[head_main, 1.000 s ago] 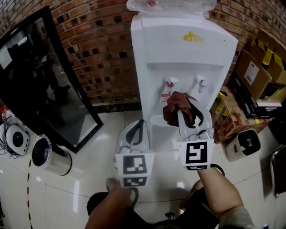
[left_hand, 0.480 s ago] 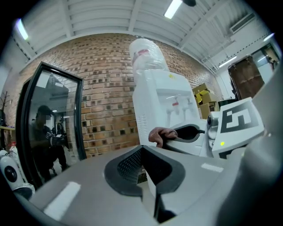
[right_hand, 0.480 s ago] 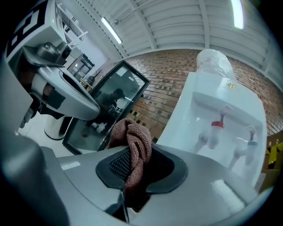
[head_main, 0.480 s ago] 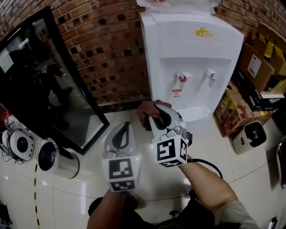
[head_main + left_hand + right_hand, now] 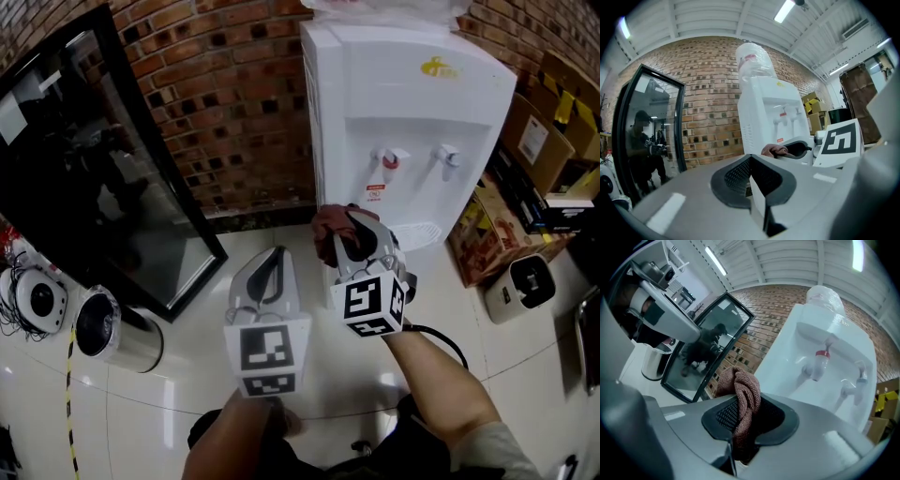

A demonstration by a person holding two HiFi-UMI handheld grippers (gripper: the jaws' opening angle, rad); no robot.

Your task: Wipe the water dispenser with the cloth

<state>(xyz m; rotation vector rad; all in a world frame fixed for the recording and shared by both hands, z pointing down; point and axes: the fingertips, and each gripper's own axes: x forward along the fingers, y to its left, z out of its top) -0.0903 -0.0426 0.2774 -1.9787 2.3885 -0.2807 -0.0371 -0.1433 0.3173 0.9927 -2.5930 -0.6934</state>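
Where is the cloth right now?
The cloth is clamped in the right gripper, right of centre in the head view, low by the front corner of the water dispenser, below the red tap.

A white plastic water dispenser point(image 5: 403, 103) is marked with a yellow logo point(image 5: 438, 67) and one red-capped tap point(image 5: 390, 161). A reddish-brown terry cloth point(image 5: 325, 225) is shown. The brick wall point(image 5: 234, 103) is patterned red-brown with scattered dark bricks. Black-and-white square markers are carried on the grey left gripper point(image 5: 272, 255) and the grey right gripper point(image 5: 351, 223).
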